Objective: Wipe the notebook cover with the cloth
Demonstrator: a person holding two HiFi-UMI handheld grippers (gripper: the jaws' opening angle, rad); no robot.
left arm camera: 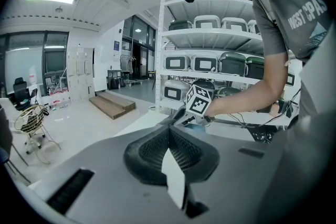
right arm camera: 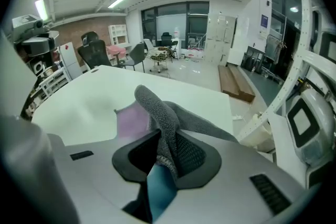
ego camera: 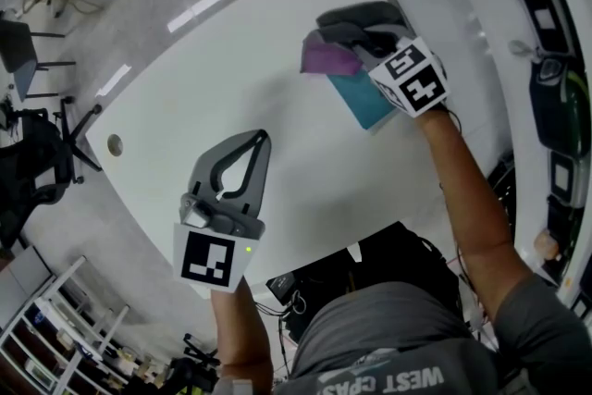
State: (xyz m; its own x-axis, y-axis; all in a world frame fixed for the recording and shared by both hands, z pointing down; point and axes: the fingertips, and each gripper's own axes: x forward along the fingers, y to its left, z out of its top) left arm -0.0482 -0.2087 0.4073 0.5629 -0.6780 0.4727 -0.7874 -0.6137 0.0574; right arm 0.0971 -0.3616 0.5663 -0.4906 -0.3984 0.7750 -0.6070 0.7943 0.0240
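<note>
cloth (right arm camera: 157, 107), grey and fleecy, pinched in right gripper (ego camera: 344, 30), bunched upright between the jaws with loose folds spilling past them. looks soft, light and floppy. likely to drag and fold over itself rather than slide flat, so best pressed down broadly with the bunched part under the gripper tips, not trailed by a corner. grip taken on a fold, seemingly secure enough for rubbing.

notebook (ego camera: 366, 99), teal cover, lying flat on the white bench (ego camera: 277, 97) near its right edge, directly under right gripper and partly hidden by it and its marker cube. shows as a teal strip below the jaws in the right gripper view. probably thin, light and smooth-faced, hence prone to skate on the slick bench top under a sideways wipe. purple patch (ego camera: 328, 60) touching the notebook's far end, just beside the cloth. cannot tell whether part of the notebook or a separate sheet.

left gripper (ego camera: 265, 136) well apart from all this, held over bare bench nearer the person, jaws pressed together tip to tip with nothing between them. judged free to help: could pin a notebook corner or edge away from the wiped area, pressing down rather than pinching, to stop any sliding. risk otherwise: notebook pushed toward the bench edge, or cover lifted where the cloth catches at the open side.
</note>
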